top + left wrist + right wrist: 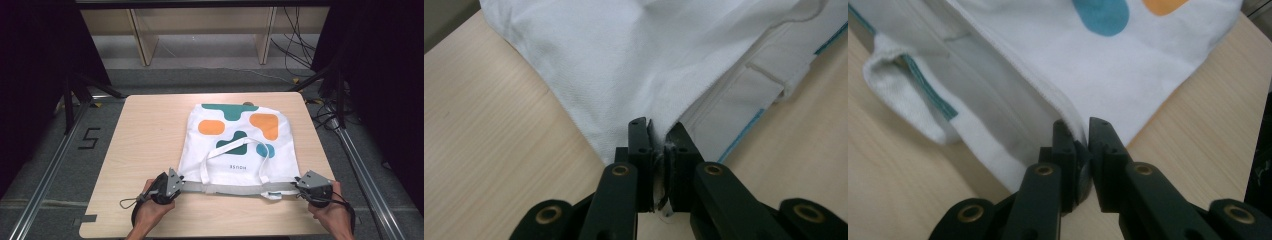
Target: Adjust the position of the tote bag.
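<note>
On the near half of the pale wooden table (pixel 150 150): a white cloth tote bag printed with teal, orange and blue blobs (pixel 240 137) lies flat, its open mouth toward me.
Bag position: right of the table's centre, bottom edge toward the far side, printed face up, small dark lettering near the mouth.
Bag handles: one white strap loop (pixel 212 160) lies on top of the printed face; in the right gripper view a second strap with a teal stripe (pixel 923 95) lies folded beside the mouth edge.
Mouth edge: pulled into a straight band between my two claws, the pale inner side of the cloth showing along it.
Left claw (pixel 659 137): jaws nearly together, pinching the near left corner of the bag's mouth; white cloth is wedged between the pads.
Left claw, high view (pixel 176 184): at the left end of the mouth band, my left hand (pixel 150 205) behind it.
Right claw (pixel 1083 132): jaws nearly together, clamped on the hemmed edge at the near right corner; the seam runs straight into the gap.
Right claw, high view (pixel 300 184): at the right end of the band, my right hand (pixel 332 212) behind it.
Claws to each other: well apart, level with one another along the near edge of the bag.
Floor marking: a black figure 5 (pixel 90 137) left of the table.
</note>
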